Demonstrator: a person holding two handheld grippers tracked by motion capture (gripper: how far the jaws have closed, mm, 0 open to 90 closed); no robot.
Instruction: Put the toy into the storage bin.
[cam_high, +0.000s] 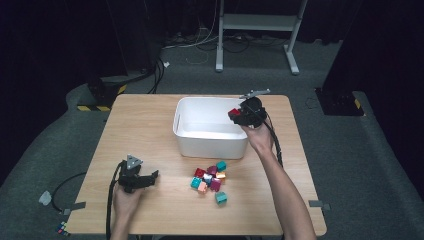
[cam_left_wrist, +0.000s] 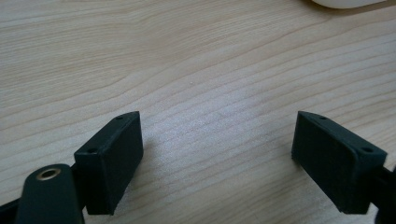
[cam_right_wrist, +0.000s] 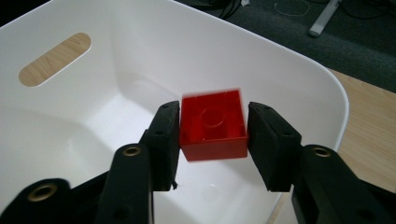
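Over the white bin (cam_right_wrist: 299, 70), the right gripper (cam_right_wrist: 214, 128) pinches a red brick (cam_right_wrist: 214, 126) that could bounce out if released high, while the left gripper (cam_left_wrist: 217, 154) rests spread.

Both grippers are black. The left gripper (cam_high: 150, 177) carries a grey three-cornered plate on top, as does the right gripper (cam_high: 235, 115), and a black cable trails from each. The jaws are blocky black pads with small screw holes and brass-ringed eyelets behind. Both forearms are bare, without sleeves.
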